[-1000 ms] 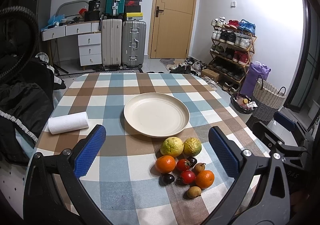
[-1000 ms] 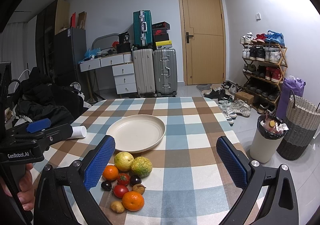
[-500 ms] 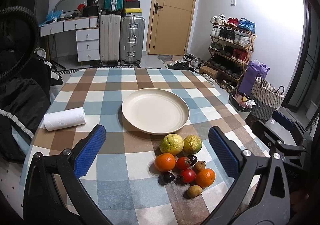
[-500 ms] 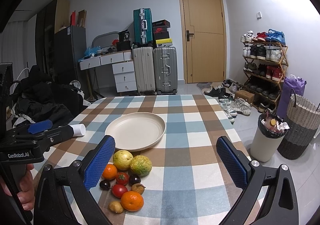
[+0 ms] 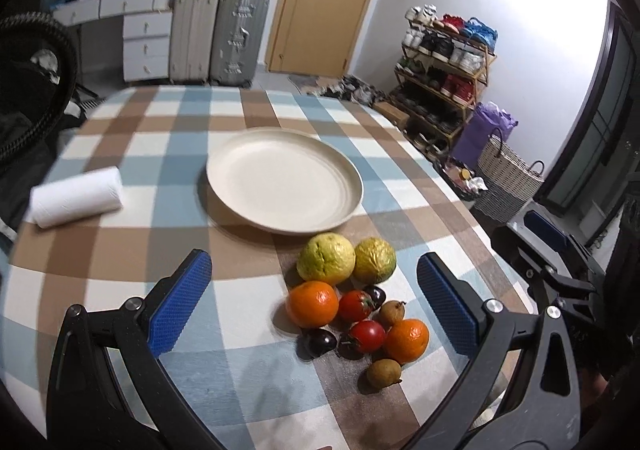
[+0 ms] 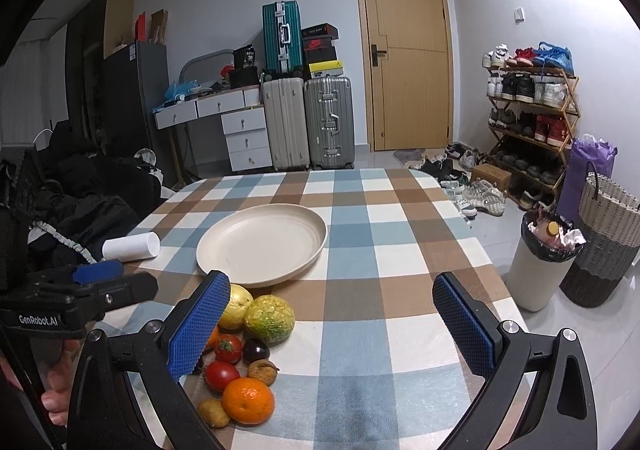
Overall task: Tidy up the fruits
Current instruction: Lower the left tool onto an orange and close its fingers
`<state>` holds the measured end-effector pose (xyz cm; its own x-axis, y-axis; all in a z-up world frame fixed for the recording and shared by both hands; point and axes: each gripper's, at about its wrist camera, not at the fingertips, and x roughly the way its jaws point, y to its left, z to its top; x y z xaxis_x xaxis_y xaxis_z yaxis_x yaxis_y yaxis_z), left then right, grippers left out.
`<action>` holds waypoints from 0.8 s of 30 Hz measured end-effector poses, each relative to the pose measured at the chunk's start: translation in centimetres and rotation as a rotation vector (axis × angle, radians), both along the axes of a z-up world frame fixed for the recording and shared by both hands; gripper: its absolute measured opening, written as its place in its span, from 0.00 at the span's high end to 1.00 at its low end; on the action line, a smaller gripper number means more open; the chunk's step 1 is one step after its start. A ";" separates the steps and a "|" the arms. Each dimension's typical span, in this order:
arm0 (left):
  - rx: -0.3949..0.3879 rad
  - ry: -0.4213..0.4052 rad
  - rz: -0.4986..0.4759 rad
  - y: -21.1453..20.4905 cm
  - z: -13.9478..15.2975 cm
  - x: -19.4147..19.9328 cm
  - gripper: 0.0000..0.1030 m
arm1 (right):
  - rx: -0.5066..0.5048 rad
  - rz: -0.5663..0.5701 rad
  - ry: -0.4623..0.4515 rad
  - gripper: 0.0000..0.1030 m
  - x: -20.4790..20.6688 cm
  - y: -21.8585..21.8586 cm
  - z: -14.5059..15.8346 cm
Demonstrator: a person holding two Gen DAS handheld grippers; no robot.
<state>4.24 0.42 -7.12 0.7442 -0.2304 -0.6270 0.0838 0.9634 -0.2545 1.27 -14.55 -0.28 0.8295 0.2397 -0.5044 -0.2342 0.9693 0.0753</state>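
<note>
Fingers on left gripper & right gripper spread wide, empty — right's pad hides pt of fruit pile.

Black gripper frames carry blue textured pads, silver screws, and white "GenRobot.AI" lettering

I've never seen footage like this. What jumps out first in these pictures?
Most striking is the heap of fruit on the checked tablecloth: oranges, tomatoes, two big yellow-green fruits and smaller dark and brown ones. Just behind it sits an empty cream plate. In the foreground, the blue-padded fingers of the left gripper stand wide apart.
</note>
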 end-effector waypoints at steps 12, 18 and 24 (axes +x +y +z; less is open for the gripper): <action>-0.154 0.157 -0.071 1.7 -5.3 4.0 0.01 | 0.013 -0.011 0.051 0.00 2.5 -0.4 -1.7; -0.225 0.194 -0.109 2.0 -6.9 5.6 0.10 | 0.012 -0.011 0.071 0.00 3.1 -0.2 -2.4; -0.277 0.237 -0.161 1.7 -8.2 7.2 0.32 | 0.013 -0.011 0.085 0.00 3.7 0.0 -2.9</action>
